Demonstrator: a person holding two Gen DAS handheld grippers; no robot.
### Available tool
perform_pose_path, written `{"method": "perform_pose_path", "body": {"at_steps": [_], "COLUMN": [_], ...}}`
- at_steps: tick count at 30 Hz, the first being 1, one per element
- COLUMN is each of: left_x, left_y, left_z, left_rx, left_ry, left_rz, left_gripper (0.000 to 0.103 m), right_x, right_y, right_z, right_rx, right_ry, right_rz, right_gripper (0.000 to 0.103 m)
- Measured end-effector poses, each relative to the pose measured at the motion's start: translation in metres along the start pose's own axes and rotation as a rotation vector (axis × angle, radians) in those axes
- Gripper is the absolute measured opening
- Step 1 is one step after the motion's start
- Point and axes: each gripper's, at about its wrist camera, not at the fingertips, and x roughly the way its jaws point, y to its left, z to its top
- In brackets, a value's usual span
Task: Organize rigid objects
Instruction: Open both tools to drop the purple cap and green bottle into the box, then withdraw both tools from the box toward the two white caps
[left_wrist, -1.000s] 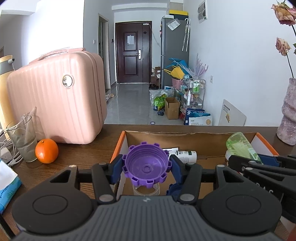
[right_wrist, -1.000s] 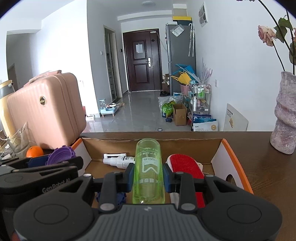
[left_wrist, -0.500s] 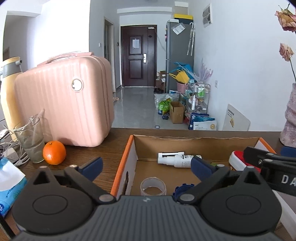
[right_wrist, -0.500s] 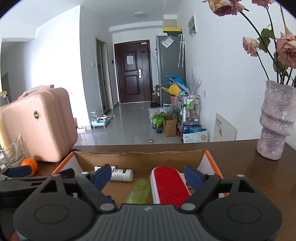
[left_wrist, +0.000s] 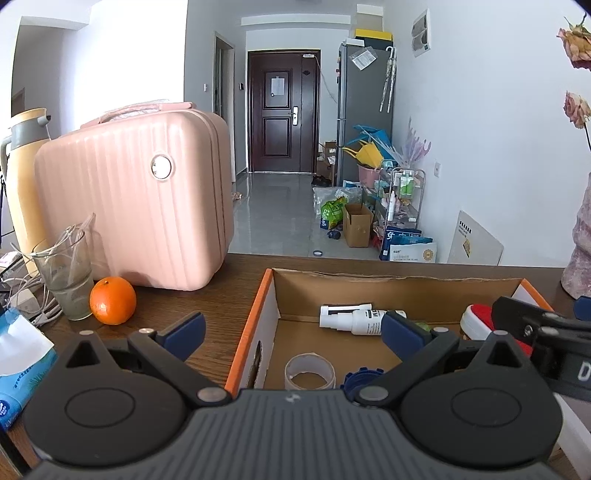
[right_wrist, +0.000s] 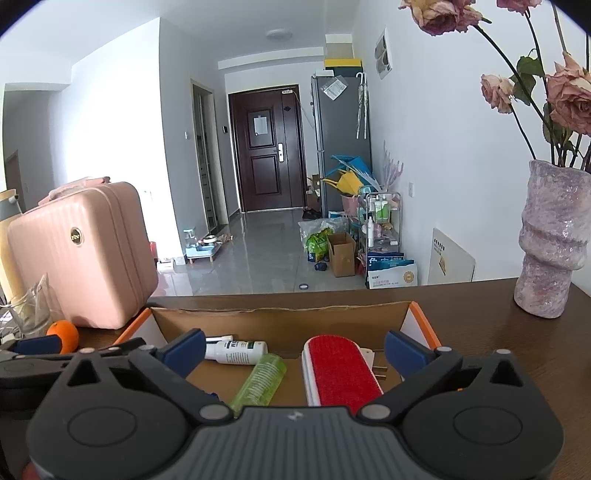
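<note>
Both grippers hung over the near edge of the cardboard box (right_wrist: 417, 314), each with its jaws spread wide and nothing between them. The left gripper (left_wrist: 291, 328) had just been opening, and so had the right gripper (right_wrist: 293, 349); neither pair of pads touched anything.

Every task item in view lay inside the box. The green bottle (right_wrist: 260, 382) rested on its side directly below and ahead of the right gripper, its long axis running from near-left to far-right on the box floor, almost along the line the gripper pointed. The red lint brush (right_wrist: 340, 369) lay just beside it, to its right, long axis running away from the camera. The white spray bottle (left_wrist: 351, 319) lay crosswise against the far wall, nearer the left gripper. A tape roll (left_wrist: 309, 376) and a blue toothed cap (left_wrist: 360, 378) sat under the left gripper's nose.

Outside the box, only an orange (left_wrist: 112, 301) and a glass (left_wrist: 66, 280) stood on the table (left_wrist: 207, 302), well left of the left gripper, so that hand was judged the nearer for any reach that way.
</note>
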Motion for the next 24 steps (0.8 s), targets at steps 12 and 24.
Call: {"method": "perform_pose_path", "body": {"at_steps": [12, 24], "left_x": [-0.029, -0.07], "left_y": [0.006, 0.012], "left_z": [-0.009, -0.035], "left_rx": [-0.003, -0.011], "left_ry": [-0.04, -0.047], "left_rz": [0.006, 0.004], "left_gripper": [0.103, 0.103], "right_x": [-0.037, -0.085], "right_y": [-0.003, -0.007], "right_z": [-0.009, -0.033], "right_rx": [-0.012, -0.04], "right_ry": [-0.063, -0.105], "right_rz": [0.003, 0.011], "right_gripper": [0.103, 0.103]}}
